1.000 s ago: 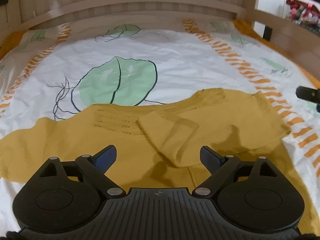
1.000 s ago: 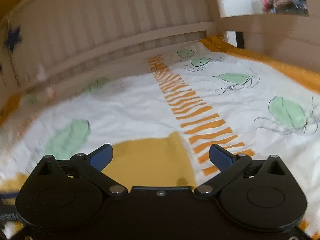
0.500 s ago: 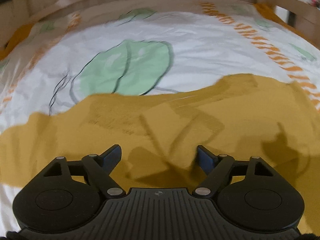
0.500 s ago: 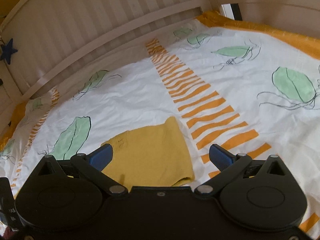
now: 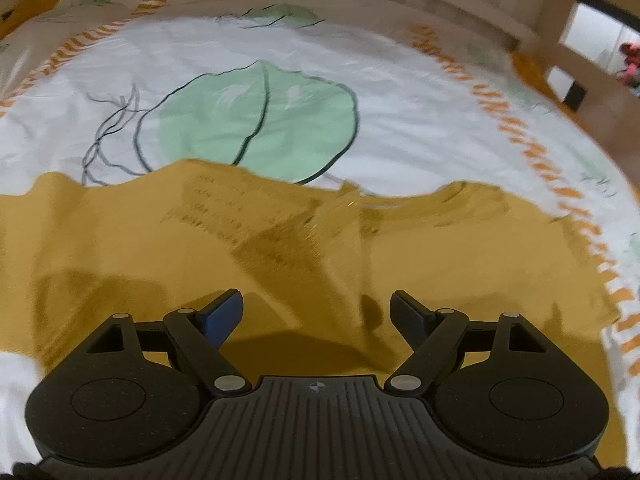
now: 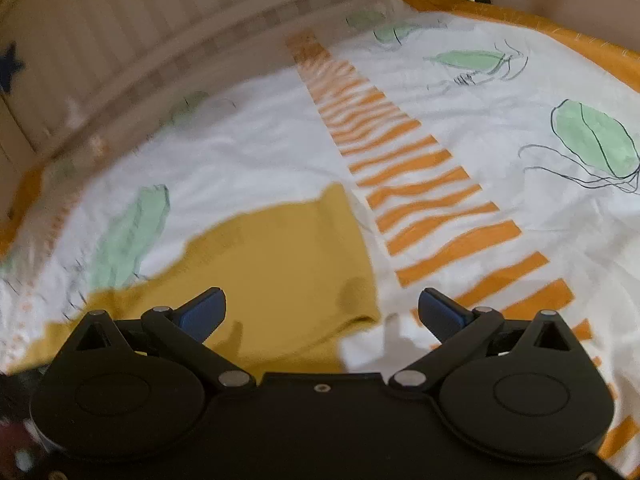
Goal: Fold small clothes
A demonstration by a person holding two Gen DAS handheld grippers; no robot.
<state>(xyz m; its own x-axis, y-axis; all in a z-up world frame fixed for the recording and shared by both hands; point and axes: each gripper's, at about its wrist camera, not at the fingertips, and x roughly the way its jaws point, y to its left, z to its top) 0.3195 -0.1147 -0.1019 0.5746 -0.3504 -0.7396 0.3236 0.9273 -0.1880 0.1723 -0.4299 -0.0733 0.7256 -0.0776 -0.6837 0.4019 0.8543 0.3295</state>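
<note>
Left gripper (image 5: 316, 312): jaws spread wide, nothing between the pads. It hangs over the middle of the garment (image 5: 280, 264), angled down toward it, with its shadow cast on the cloth just ahead of the fingers.

Right gripper (image 6: 320, 312): jaws likewise spread, nothing gripped. The garment's right side edge (image 6: 370, 264) runs up between the two fingers; the left finger is over yellow cloth, the right finger over bare sheet (image 6: 500, 184).

Garment: mustard yellow, lying flat on the sheet. In the left view it spans nearly the full width. Its far edge is wavy, and a folded flap with a knit pattern lies across the middle. Motion blur hides finer detail.

Open room: the sheet is white with green leaf prints and orange striped bands. Beyond the garment's far edge the sheet reaches the slatted headboard (image 6: 160, 32). To the right of the garment's side edge, the sheet runs out to a yellow border (image 6: 540, 20).
</note>
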